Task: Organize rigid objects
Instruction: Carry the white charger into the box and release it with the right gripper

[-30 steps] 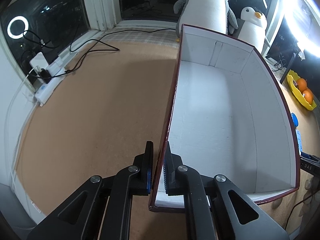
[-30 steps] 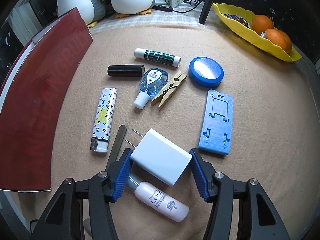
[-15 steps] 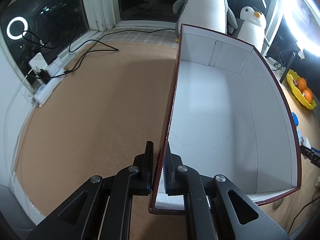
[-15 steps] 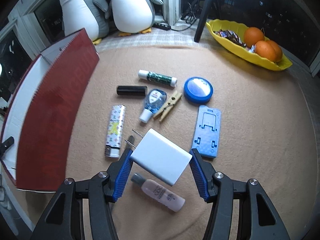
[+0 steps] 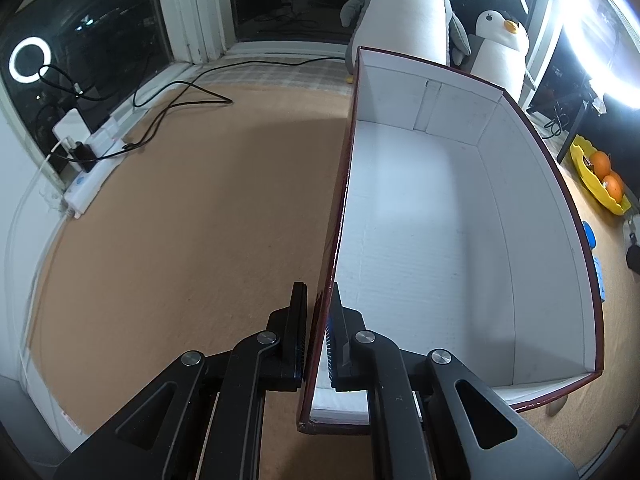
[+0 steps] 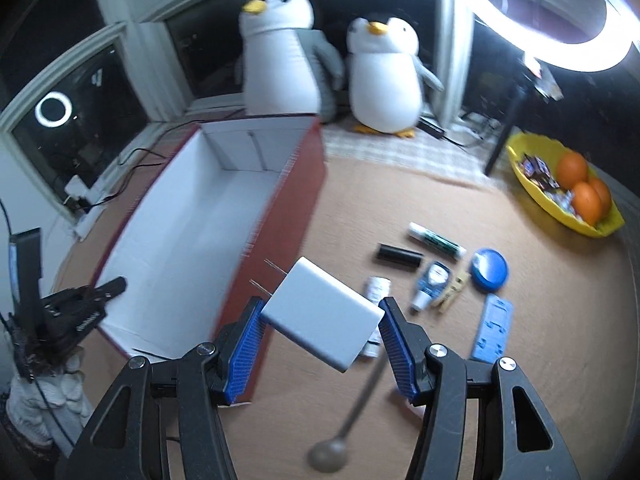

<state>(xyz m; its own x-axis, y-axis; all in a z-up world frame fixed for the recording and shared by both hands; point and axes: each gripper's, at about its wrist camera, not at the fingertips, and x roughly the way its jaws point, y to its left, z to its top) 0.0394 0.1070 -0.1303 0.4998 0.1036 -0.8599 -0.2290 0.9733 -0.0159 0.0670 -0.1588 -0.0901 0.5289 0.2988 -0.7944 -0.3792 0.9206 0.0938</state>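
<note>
A dark red box (image 5: pixel 460 216) with a bare white inside stands on the tan table; my left gripper (image 5: pixel 318 304) is shut on its near left wall. In the right wrist view the box (image 6: pixel 192 232) lies to the left and the left gripper (image 6: pixel 80 304) shows at its near corner. My right gripper (image 6: pixel 320 316) is shut on a white plug charger (image 6: pixel 324 316), held in the air beside the box's red right wall, prongs pointing toward the box. On the table lie a green-and-white tube (image 6: pixel 436 240), a black cylinder (image 6: pixel 400 258), an eye-drop bottle (image 6: pixel 430 284), a clothespin (image 6: pixel 454 292), a blue round tin (image 6: pixel 490 270) and a blue phone stand (image 6: pixel 492 328).
Two plush penguins (image 6: pixel 380 76) stand behind the box by the window. A yellow dish with oranges (image 6: pixel 560 184) sits at the right, near a ring light's stand (image 6: pixel 504 128). A metal spoon (image 6: pixel 360 408) lies below the charger. A power strip with cables (image 5: pixel 96 168) lies on the left sill.
My right gripper has risen and swung left with the charger, bringing the box's open inside into view. The left gripper has kept still on the box wall.
</note>
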